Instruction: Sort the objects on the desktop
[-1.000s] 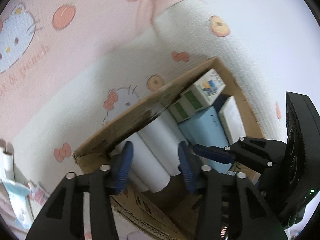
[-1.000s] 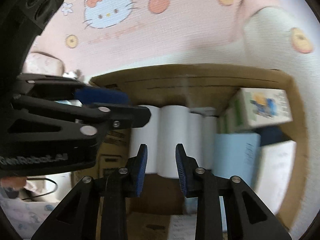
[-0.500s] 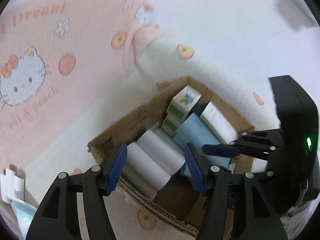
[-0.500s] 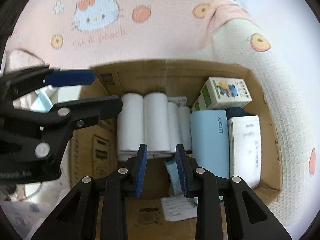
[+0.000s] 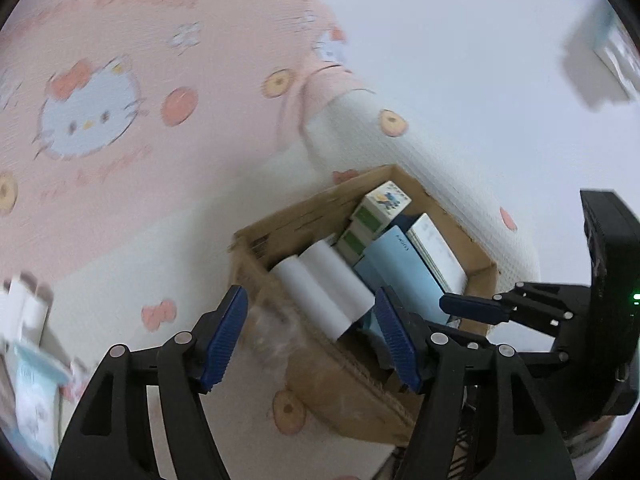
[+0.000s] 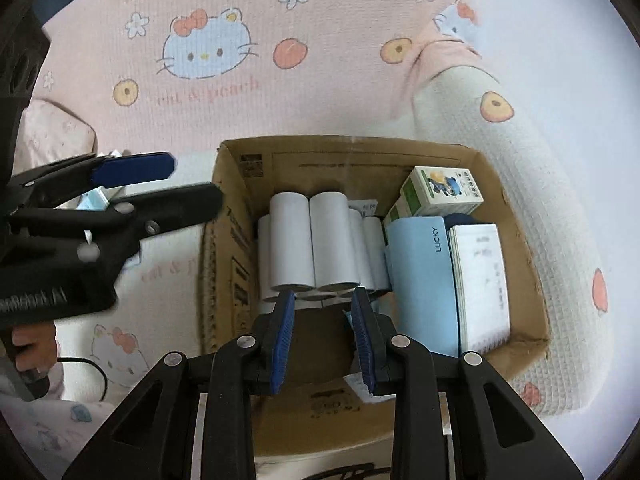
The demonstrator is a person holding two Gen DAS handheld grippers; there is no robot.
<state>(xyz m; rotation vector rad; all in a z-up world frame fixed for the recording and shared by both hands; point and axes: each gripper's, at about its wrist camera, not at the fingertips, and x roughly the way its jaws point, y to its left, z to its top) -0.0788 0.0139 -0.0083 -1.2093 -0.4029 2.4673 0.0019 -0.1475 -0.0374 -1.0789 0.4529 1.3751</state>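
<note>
Left gripper, black plastic with ribbed blue pads, has just been opening and stands wide with nothing between its pads, above the near corner of a brown corrugated cardboard box. Two smooth white paper rolls show there, beside a pale blue book.

Seen from the right wrist, the right gripper has its jaws narrow and empty over the box. Inside lie about six white rolls, one light blue book, one white notebook and green-and-white cartons, on a waffle-textured pink and cream blanket.
</note>
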